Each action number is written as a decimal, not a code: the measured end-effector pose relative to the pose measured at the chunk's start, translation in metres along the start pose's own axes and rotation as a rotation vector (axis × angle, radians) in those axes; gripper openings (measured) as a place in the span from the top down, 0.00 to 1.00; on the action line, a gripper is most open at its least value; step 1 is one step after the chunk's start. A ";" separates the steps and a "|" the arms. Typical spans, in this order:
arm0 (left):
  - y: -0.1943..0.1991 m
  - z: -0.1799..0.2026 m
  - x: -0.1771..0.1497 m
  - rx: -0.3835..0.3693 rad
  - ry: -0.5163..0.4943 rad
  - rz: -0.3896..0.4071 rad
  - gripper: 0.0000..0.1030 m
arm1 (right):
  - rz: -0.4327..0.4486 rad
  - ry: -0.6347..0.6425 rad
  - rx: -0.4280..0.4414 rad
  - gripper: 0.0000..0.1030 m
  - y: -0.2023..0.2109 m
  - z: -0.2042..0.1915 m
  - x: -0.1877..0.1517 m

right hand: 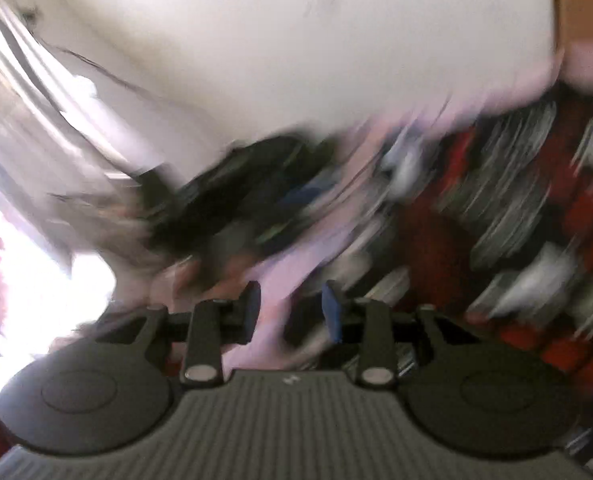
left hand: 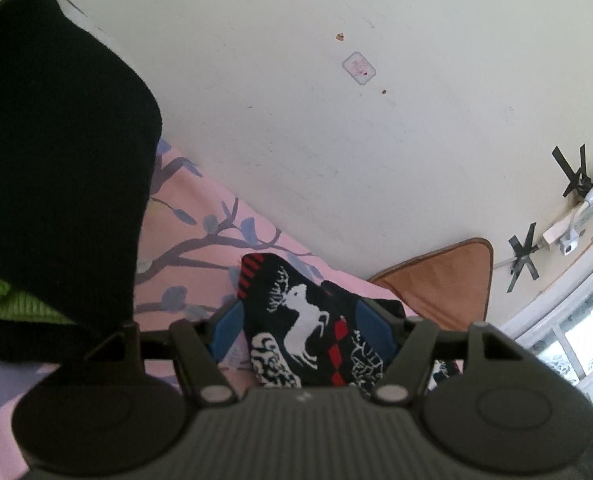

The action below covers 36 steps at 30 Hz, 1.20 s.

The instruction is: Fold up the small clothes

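Left gripper (left hand: pixel 296 330): blue pads (left hand: pixel 229 326) are sitting wide apart, straddling the patterned knit piece (left hand: pixel 316 332) (black, white deer, red diamonds). Cloth is lying in the gap; can't confirm either pad is pressing it, so I'm reading this as open, not a grasp.

Judgement: the knit is looking soft, light and floppy, so it'll drape and bunch rather than hold a crease. Best hold is probably a pinch at the striped cuff edge or a corner, both layers together. Low slip risk, nothing fragile.

Pose: left gripper is pointing low across the pink floral bedsheet (left hand: pixel 200 240) toward the cream wall (left hand: pixel 336 120). A black cloth (left hand: pixel 56 160) is hanging close on the left, its hold not visible.

Right gripper (right hand: pixel 292 310): the view is heavily motion-blurred. Fingers are standing part-open, only blurred pink sheet between them, apparently holding nothing. A red/white patterned garment (right hand: pixel 516 220) is lying beyond, to the right.
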<state>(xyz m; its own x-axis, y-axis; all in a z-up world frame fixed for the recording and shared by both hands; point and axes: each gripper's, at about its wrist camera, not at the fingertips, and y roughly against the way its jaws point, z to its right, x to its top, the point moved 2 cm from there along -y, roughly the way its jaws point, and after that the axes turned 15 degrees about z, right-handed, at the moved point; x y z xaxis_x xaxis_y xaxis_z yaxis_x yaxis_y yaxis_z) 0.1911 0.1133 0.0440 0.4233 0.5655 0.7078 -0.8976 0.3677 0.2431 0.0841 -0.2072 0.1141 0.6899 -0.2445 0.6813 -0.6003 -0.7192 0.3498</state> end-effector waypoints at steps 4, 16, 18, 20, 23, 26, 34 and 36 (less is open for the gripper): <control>0.002 0.001 0.001 -0.009 -0.005 0.003 0.38 | 0.021 0.190 -0.292 0.61 -0.032 0.030 0.023; 0.001 0.003 -0.001 -0.006 -0.013 -0.003 0.38 | -0.052 0.288 -0.387 0.95 -0.073 0.070 0.008; 0.002 0.003 0.000 -0.008 -0.014 0.002 0.38 | 0.017 0.296 -0.392 0.95 -0.069 0.068 0.016; 0.003 0.003 0.000 -0.009 -0.013 0.004 0.38 | 0.077 0.304 -0.405 0.95 -0.068 0.066 0.020; 0.003 0.002 0.000 -0.009 -0.010 0.002 0.38 | -0.051 0.397 -0.426 0.89 -0.090 0.067 0.002; 0.005 0.002 0.002 -0.012 -0.010 0.016 0.38 | -0.039 0.464 -0.433 0.84 -0.086 0.055 -0.002; 0.020 -0.001 0.020 0.041 -0.069 0.090 0.38 | 0.009 0.646 -0.222 0.69 -0.040 -0.026 -0.021; 0.025 -0.003 0.025 0.090 -0.113 0.125 0.38 | -0.028 0.788 -0.155 0.65 -0.036 -0.053 -0.040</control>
<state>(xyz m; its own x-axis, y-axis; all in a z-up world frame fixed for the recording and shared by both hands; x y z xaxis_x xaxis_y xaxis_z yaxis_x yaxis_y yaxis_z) 0.1798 0.1384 0.0660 0.2954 0.5142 0.8052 -0.9520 0.2292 0.2029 0.0566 -0.1373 0.1089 0.2518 0.3451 0.9042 -0.6759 -0.6059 0.4195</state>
